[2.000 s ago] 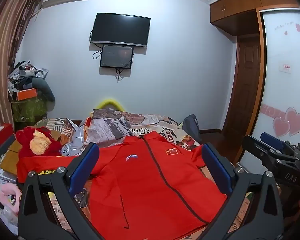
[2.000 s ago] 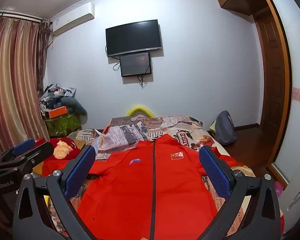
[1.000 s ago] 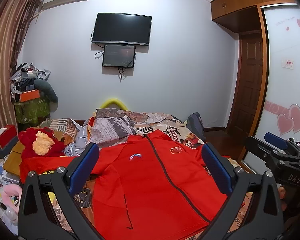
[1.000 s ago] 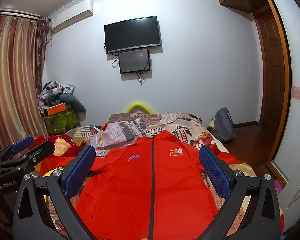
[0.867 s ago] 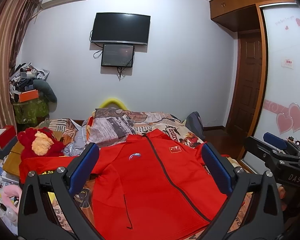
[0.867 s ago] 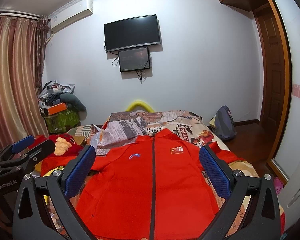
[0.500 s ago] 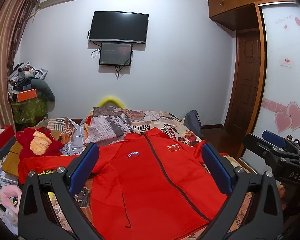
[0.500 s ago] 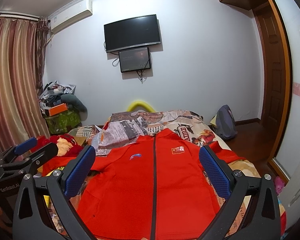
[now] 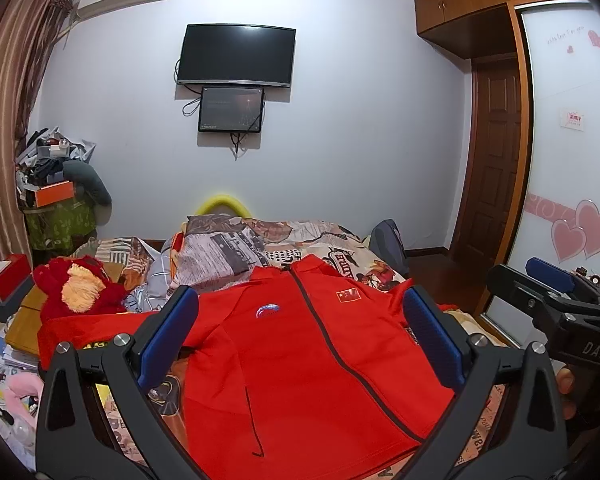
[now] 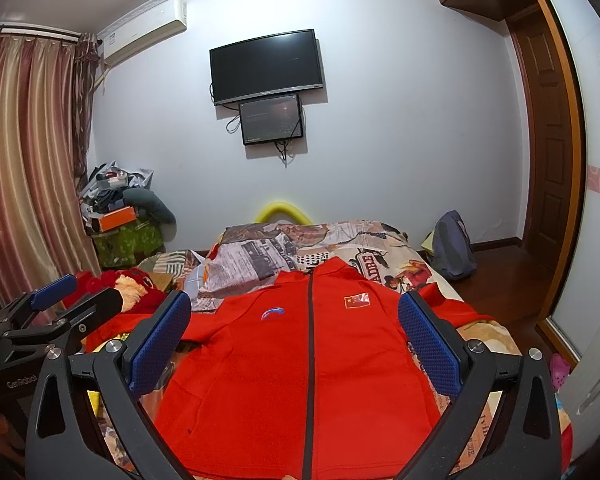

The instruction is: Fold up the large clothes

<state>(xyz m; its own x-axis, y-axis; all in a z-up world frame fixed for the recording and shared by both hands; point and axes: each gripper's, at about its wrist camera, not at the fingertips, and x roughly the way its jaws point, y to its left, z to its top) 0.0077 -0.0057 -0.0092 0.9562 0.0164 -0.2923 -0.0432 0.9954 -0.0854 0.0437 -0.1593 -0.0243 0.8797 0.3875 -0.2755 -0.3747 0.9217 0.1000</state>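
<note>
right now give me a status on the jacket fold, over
Left gripper open, right gripper open, both empty above the bed. Red jacket flat, zipped, sleeves spread, no fold yet. Red plush toy beside the left sleeve, not on it.

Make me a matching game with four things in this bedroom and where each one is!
Things:
1. red jacket
2. television
3. red plush toy
4. backpack

Places:
A. on the floor beside the bed, near the door
B. spread flat on the bed, zipped up
C. mounted high on the wall
D. left of the bed, beside the jacket's sleeve

Pairs: 1-B, 2-C, 3-D, 4-A
</note>
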